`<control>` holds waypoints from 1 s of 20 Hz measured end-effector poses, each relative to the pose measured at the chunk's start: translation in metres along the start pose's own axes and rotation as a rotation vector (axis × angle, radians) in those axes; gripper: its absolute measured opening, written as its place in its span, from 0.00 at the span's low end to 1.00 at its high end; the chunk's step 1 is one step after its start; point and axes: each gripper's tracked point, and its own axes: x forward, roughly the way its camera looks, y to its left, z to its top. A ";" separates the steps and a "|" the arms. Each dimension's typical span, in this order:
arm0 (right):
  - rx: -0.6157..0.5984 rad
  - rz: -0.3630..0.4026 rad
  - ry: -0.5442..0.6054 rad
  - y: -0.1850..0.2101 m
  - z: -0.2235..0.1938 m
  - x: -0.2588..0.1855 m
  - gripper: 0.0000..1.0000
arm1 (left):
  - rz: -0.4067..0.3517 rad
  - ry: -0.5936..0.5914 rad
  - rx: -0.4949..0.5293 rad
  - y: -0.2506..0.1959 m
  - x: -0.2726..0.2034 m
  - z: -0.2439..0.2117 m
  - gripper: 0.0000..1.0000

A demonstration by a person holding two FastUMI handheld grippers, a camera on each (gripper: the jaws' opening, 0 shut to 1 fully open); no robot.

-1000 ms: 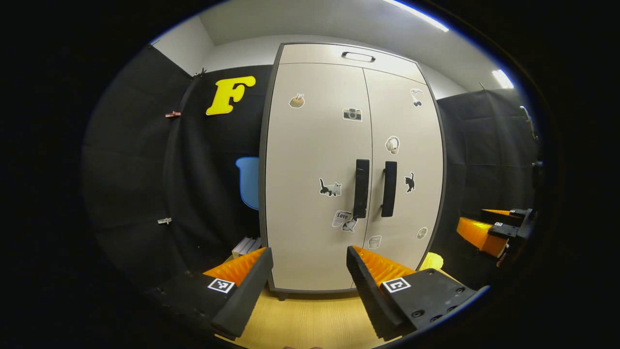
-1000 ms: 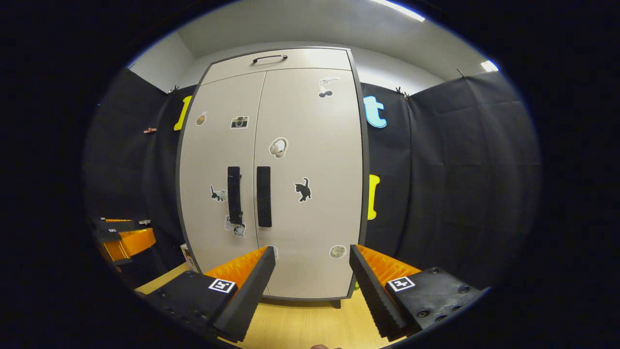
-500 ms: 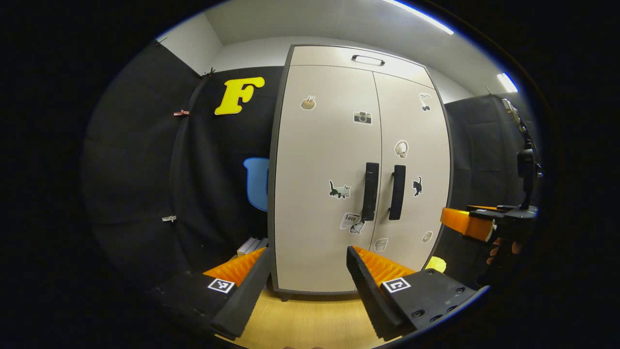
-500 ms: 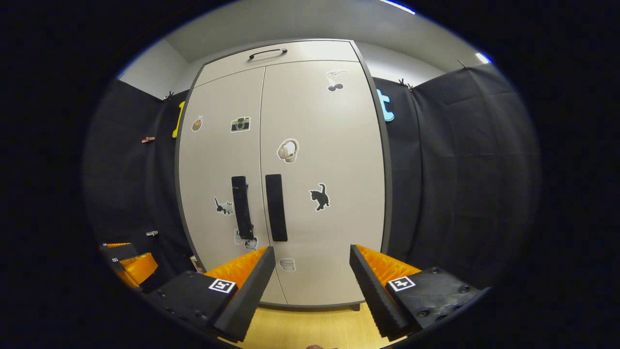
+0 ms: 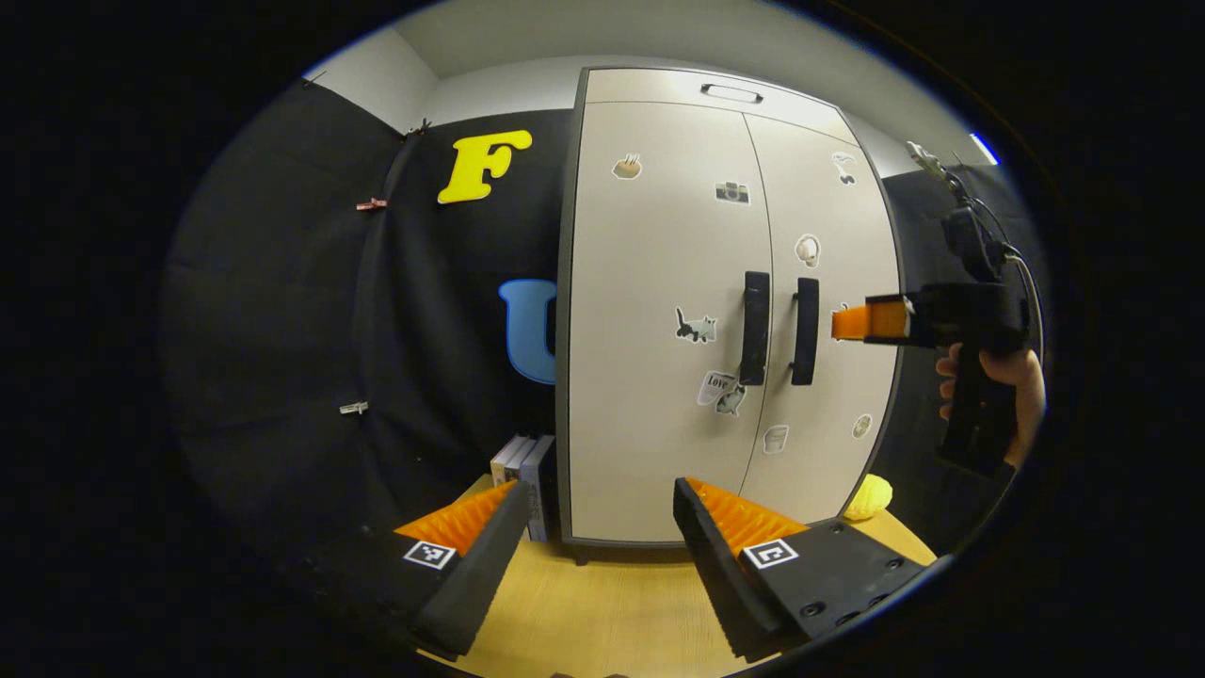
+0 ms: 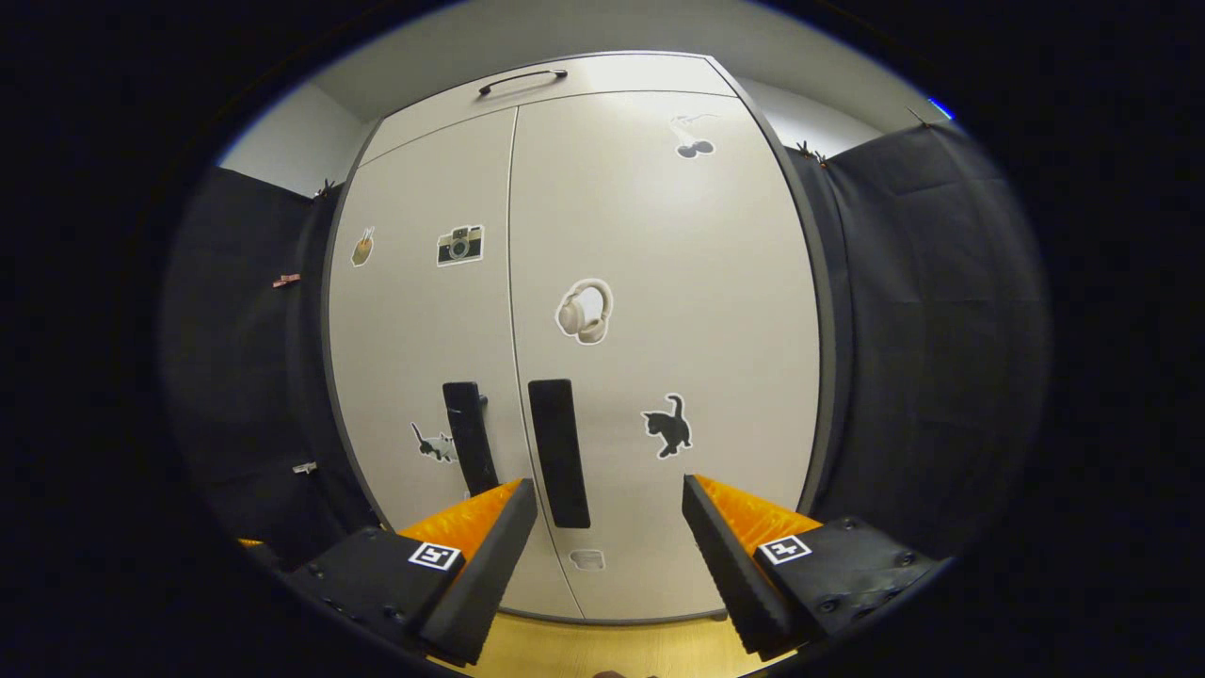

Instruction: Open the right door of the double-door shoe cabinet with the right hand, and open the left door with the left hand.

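A tall beige shoe cabinet (image 5: pixel 659 311) (image 6: pixel 602 235) stands on a wooden floor with both doors shut. Each door carries a vertical black handle beside the centre seam: the left handle (image 5: pixel 755 328) (image 6: pixel 468 438) and the right handle (image 5: pixel 804 330) (image 6: pixel 558 452). My left gripper (image 5: pixel 598 527) is open, low and well back from the cabinet. My right gripper (image 6: pixel 607 532) is open and close to the right door, its fingers just below and right of the right handle. In the left gripper view the right gripper (image 5: pixel 871 318) hangs level with the handles, a hand (image 5: pixel 998 372) holding it.
Black cloth walls flank the cabinet on both sides. A few books (image 5: pixel 525 471) stand on the floor against its left side. A yellow object (image 5: pixel 868 497) lies on the floor at its right corner. Wooden floor (image 5: pixel 602 612) stretches in front.
The right gripper has risen and moved closer to the right door, now level with the handles. The left gripper has drifted left and slightly back; doors stay shut.
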 end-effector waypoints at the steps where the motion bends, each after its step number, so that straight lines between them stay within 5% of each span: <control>1: -0.007 0.007 -0.007 0.005 0.004 0.007 0.99 | 0.002 0.007 -0.003 0.002 -0.001 -0.002 0.95; 4: 0.004 0.053 -0.002 0.028 0.007 0.023 0.99 | 0.014 0.008 -0.028 0.008 -0.003 -0.003 0.95; 13: -0.070 -0.018 0.060 0.023 -0.019 0.068 0.98 | 0.115 0.029 -0.114 0.046 -0.011 -0.017 0.95; 20: -0.019 -0.053 0.064 0.017 -0.022 0.081 0.76 | 0.145 0.059 -0.119 0.054 -0.016 -0.027 0.95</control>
